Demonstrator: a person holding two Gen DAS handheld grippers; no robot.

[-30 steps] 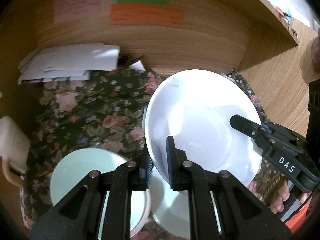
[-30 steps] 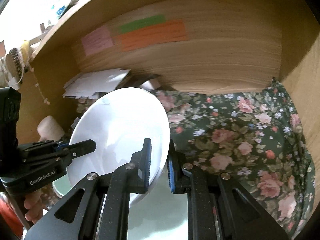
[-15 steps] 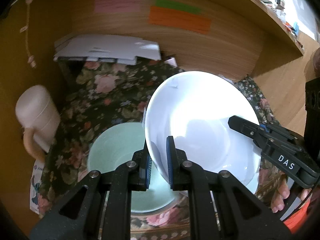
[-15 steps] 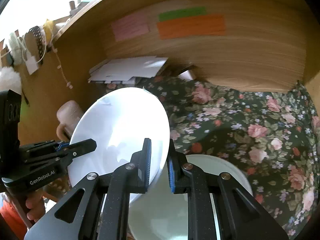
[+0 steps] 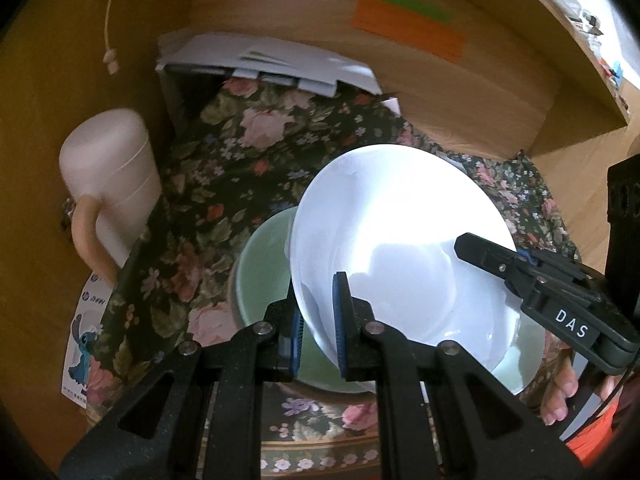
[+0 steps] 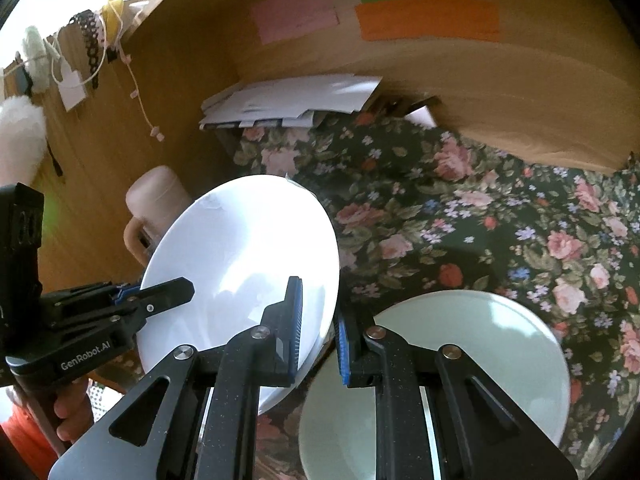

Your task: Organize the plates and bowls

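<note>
A white bowl hangs tilted above the floral cloth, gripped on two opposite sides. My left gripper is shut on its near left rim. My right gripper is shut on its right rim, and in the left wrist view it reaches in from the right. In the right wrist view the left gripper comes in from the left. A pale green bowl stands on the cloth right under the white bowl, partly hidden by it. A pale green plate lies flat to the right.
A pink mug stands at the left against the wooden side wall. A stack of white papers lies at the back under coloured sticky notes. The floral cloth covers the shelf floor, bare to the right.
Both grippers have carried the white bowl leftward and a little lower. The green bowl now sits beneath it, the mug has come into view, and the plate shows to the right.
</note>
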